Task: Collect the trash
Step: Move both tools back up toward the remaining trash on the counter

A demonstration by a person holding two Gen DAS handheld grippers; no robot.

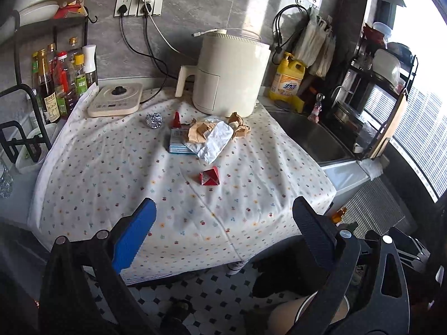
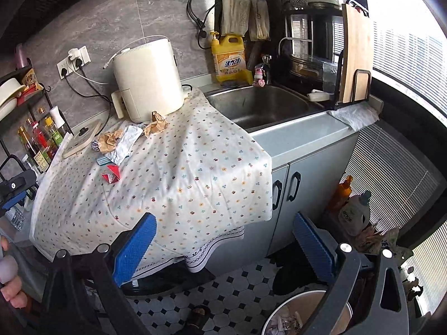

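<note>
Both empty, jaws wide: left gripper [image 1: 223,234], right gripper [image 2: 225,244]. Crumpled paper [image 1: 215,136] mid-table [image 1: 111,195] (beside red carton [image 1: 209,177]): light, soft, crushable; best pinched at a raised fold.

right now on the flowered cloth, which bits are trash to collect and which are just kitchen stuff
Trash to collect:
foil ball
red carton
brown paper
white wrapper
flat box
for the bin

Just there:
air fryer
induction hob
detergent bottle
sauce bottles
</note>
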